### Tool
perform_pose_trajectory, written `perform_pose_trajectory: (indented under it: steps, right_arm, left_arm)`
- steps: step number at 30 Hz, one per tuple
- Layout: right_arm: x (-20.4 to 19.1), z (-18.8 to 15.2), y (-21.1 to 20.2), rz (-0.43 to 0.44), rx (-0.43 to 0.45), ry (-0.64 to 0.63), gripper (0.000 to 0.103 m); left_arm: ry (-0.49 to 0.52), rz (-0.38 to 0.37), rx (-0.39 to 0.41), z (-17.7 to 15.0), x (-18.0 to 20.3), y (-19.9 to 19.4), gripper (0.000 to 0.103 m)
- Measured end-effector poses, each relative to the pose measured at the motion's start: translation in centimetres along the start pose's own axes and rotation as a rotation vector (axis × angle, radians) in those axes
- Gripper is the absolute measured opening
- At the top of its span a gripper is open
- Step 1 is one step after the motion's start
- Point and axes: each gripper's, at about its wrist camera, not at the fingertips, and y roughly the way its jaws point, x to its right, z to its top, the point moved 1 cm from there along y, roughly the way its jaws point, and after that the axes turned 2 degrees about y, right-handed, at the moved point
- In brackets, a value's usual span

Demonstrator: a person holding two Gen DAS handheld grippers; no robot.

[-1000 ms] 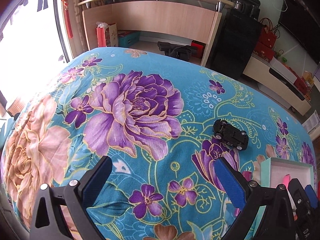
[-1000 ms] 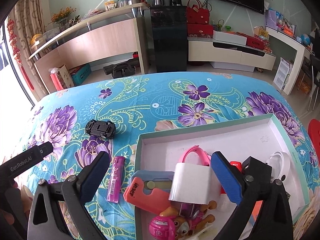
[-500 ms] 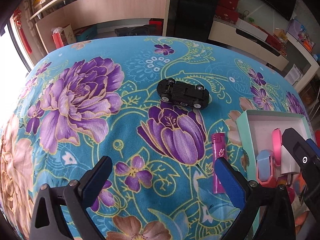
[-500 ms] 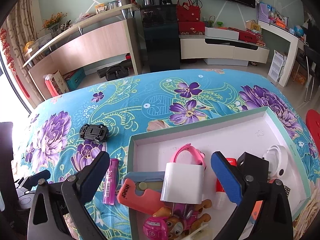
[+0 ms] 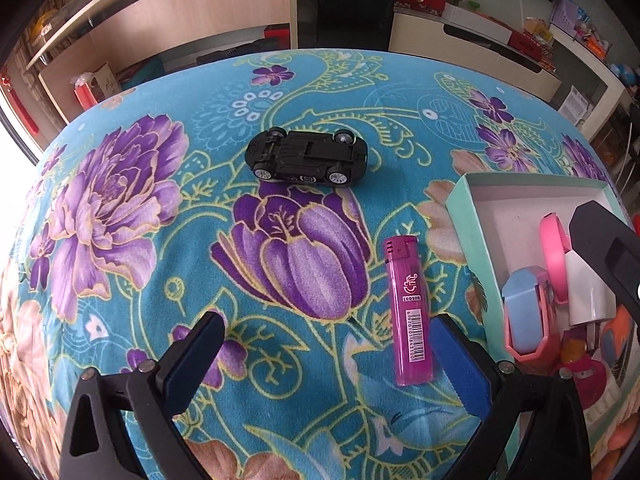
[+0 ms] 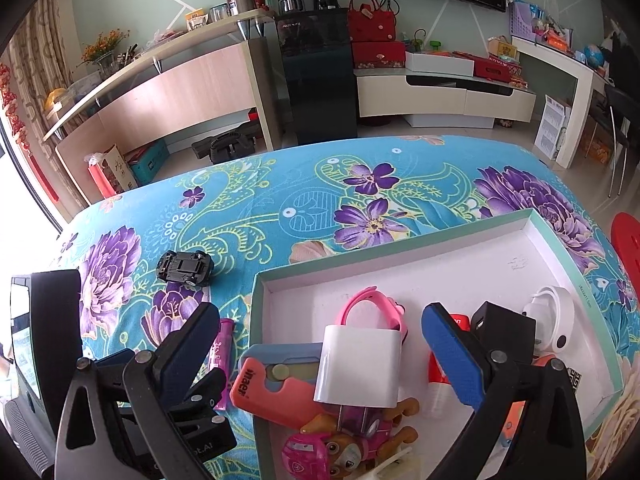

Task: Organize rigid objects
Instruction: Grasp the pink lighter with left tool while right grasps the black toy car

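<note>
The cloth (image 5: 168,280) over the bench is turquoise, printed with purple and peach flowers and yellow-green vines. The toy car (image 5: 306,158) is black with silver wheels. The lighter (image 5: 408,312) is magenta with a white barcode. The box (image 6: 592,304) is mint green outside, white inside. Both grippers' fingers (image 5: 460,364) are black with blue pads.

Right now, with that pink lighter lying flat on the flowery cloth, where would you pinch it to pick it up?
Probably across its narrow sides, near the middle of the pink lighter, coming straight down from above. It lies flat and long beside the box, so the open left gripper would need shifting right until its fingers straddle the width.
</note>
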Motion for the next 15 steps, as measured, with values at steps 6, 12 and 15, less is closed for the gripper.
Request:
perform_pose_trajectory:
  steps: [6,12,15]
  right_arm:
    - [0.1,0.0,0.0,0.004,-0.002,0.004,0.101]
    - [-0.3,-0.1,0.1,0.009,-0.003,-0.010,0.101]
    - [-0.3,0.0,0.0,0.006,0.003,-0.012,0.101]
  left_arm:
    - [-0.056,0.090,0.010,0.0,-2.4,-0.2,0.103]
    - [-0.082,0.094,0.027,0.3,-4.2,-0.2,0.103]
    - [-0.042,0.083,0.035,0.6,-3.4,0.2,0.103]
